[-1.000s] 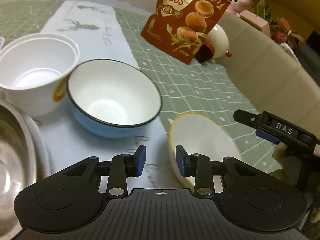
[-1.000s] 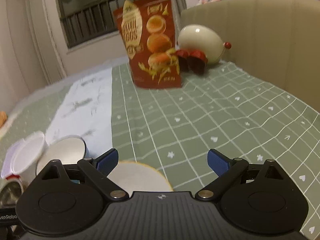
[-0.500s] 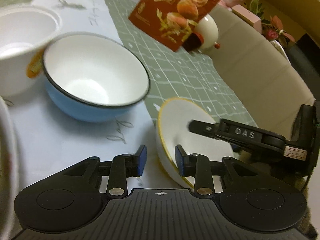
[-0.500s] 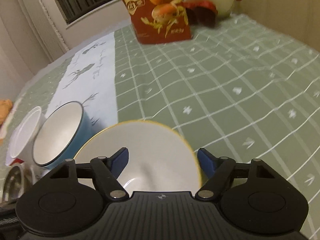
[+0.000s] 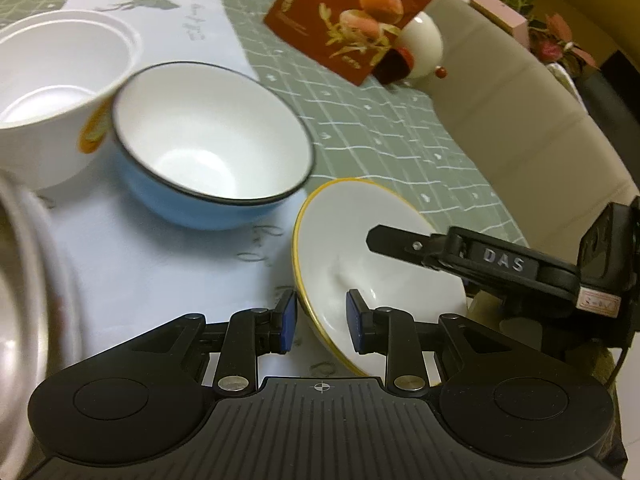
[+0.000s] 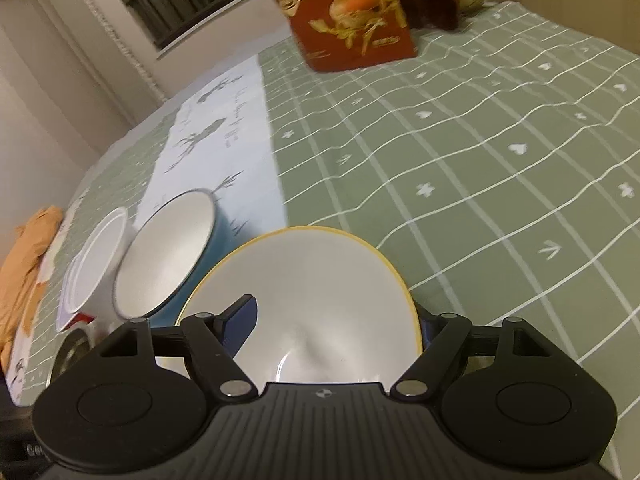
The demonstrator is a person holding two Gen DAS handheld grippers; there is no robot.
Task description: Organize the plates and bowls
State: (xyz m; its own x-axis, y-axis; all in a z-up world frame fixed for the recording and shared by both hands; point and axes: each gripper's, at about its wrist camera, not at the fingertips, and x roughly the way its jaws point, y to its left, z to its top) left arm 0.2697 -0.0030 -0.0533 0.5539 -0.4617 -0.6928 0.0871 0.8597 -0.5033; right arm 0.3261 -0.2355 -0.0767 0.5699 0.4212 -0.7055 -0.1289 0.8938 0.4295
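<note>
Item: yellow-rimmed white bowl, tilted, at the near edge of the white table runner on the green checked tablecloth, just beside the blue enamel bowl.

Left gripper: its blue pads straddle the near rim of the yellow-rimmed bowl, one outside, one inside. A second ago the jaws stood wider; they have narrowed and now hold steady. A sliver of gap shows, so a firm clamp is not confirmed.

Right gripper: a second ago it hung wide open above the cloth with the bowl barely in view; it has come down and its jaws have closed in until the pads flank the bowl's far side, one inside, one outside the rim. Contact appears likely on the outer pad, though the pad is partly hidden.

Nearby: white plastic tub touching the blue bowl; steel bowl at the left edge; quail-egg pouch well apart.

Reading: the two-handed pickup looks nearly set; nesting into the blue bowl seems the likely next step.
</note>
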